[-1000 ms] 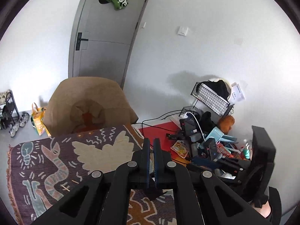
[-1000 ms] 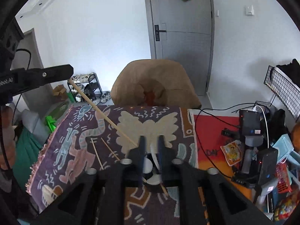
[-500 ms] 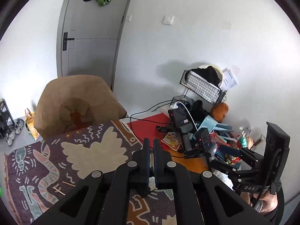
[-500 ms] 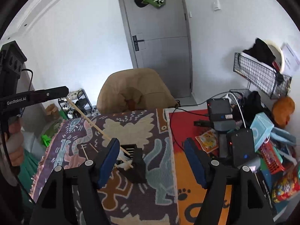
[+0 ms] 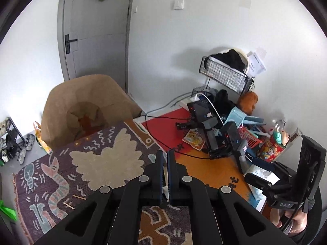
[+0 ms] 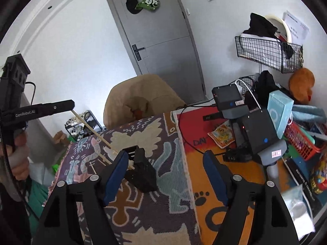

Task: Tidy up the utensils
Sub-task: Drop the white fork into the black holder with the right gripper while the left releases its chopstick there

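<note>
A black utensil holder [image 6: 141, 171] stands on the patterned cloth [image 6: 163, 204] with pale utensils sticking out of its top. My right gripper [image 6: 165, 157] hangs just in front of it, jaws opening wide and nothing between them; the holder sits by its left finger. My left gripper [image 6: 70, 104], up at the left, is shut on a long wooden chopstick [image 6: 92, 130] that slants down to the holder's mouth. In the left wrist view the left gripper [image 5: 165, 155] is shut, with a thin pale stick [image 5: 166, 183] showing between the fingers. Loose chopsticks [image 5: 79, 197] lie on the cloth.
A tan chair [image 6: 141, 100] stands behind the table. To the right, chargers and black devices [image 6: 257, 130], cables, a red basket [image 6: 300, 140] and boxes crowd the orange and red mat [image 6: 204, 183]. A wire shelf [image 6: 267, 53] hangs on the wall.
The right gripper's jaws went from nearly shut at the holder to wide apart, and it drew back and rolled. The left gripper drifted while keeping the chopstick.
</note>
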